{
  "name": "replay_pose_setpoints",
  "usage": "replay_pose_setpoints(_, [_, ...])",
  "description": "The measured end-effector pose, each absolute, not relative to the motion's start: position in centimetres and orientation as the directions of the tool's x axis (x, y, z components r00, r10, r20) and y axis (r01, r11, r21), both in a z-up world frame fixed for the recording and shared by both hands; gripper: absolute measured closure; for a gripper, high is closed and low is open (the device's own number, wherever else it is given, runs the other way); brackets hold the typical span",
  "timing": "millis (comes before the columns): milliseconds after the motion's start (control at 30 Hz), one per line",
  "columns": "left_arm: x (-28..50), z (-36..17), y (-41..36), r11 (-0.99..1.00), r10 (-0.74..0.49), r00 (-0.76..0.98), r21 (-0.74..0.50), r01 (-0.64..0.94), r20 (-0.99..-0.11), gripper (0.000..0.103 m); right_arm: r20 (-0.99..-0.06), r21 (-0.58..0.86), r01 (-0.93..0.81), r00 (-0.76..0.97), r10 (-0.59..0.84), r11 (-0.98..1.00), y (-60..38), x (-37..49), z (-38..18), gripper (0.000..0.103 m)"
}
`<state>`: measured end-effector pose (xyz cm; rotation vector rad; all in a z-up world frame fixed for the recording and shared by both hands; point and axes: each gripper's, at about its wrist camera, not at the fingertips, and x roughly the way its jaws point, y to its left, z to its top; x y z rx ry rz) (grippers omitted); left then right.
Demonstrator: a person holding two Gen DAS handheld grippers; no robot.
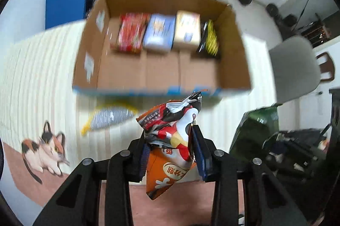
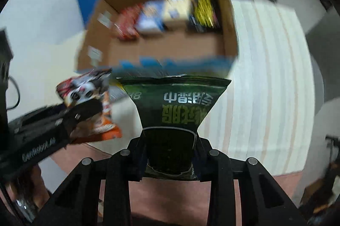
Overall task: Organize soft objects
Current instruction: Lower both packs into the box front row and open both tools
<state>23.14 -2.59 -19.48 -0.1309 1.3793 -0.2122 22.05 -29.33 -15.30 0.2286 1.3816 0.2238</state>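
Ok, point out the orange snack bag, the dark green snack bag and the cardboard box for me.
orange snack bag (image 1: 170,134): left wrist view, crumpled middle above the claw.
dark green snack bag (image 2: 176,98): right wrist view, printed front panel.
cardboard box (image 1: 231,51): left wrist view, inner right wall.

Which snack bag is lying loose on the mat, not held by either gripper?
The silver bag with yellow ends, lying just in front of the cardboard box. The orange bag and green bag are both clamped in grippers.

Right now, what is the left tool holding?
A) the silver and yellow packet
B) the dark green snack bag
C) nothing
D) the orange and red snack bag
D: the left tool is shut on the orange and red snack bag; the silver and yellow packet lies on the mat, and the right tool grips the dark green snack bag.
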Motion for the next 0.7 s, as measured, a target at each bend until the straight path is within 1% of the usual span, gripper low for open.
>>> replay_pose_setpoints(67, [24.9, -18.2, -2.4, 0.968, -0.250, 0.179, -0.241, 0.069, -0.952, 0.069, -0.939, 0.265, -0.056, 0.213, 0.271, 0.963, -28.7, 23.5, -12.6, 0.067])
replay_pose_setpoints(133, [26.8, -16.9, -3.2, 0.972, -0.235, 0.198, -0.225, 0.073, -0.952, 0.069, -0.940, 0.236, -0.066, 0.235, 0.245, 0.969, -27.5, 24.8, -11.4, 0.067])
replay_pose_setpoints(233, [30.3, -18.0, -3.7, 0.976, -0.215, 0.173, -0.208, 0.060, -0.961, 0.069, -0.944, 0.225, -0.054, 0.236, 0.232, 0.973, -27.0, 27.5, -11.1, 0.067])
replay_pose_setpoints(300, [32.2, -19.9, -3.7, 0.970, -0.242, 0.111, -0.238, 0.042, -0.964, 0.069, -0.950, 0.202, -0.040, 0.233, 0.206, 0.979, -27.1, 29.5, -11.3, 0.067])
replay_pose_setpoints(433, [35.5, -23.3, -4.1, 0.975, -0.220, 0.034, -0.219, 0.026, -0.975, 0.069, -0.965, 0.191, -0.012, 0.182, 0.190, 0.982, -27.2, 33.1, -13.6, 0.067])
replay_pose_setpoints(533, [37.0, -25.9, -4.4, 0.976, -0.217, -0.024, -0.217, 0.019, -0.976, 0.069, -0.981, 0.143, -0.009, 0.134, 0.143, 0.990, -27.3, 35.0, -16.4, 0.067])
replay_pose_setpoints(700, [38.1, -29.8, -4.7, 0.966, -0.258, -0.104, -0.259, -0.001, -0.960, 0.069, -0.992, 0.101, -0.002, 0.071, 0.101, 0.995, -27.2, 36.7, -20.4, 0.067])
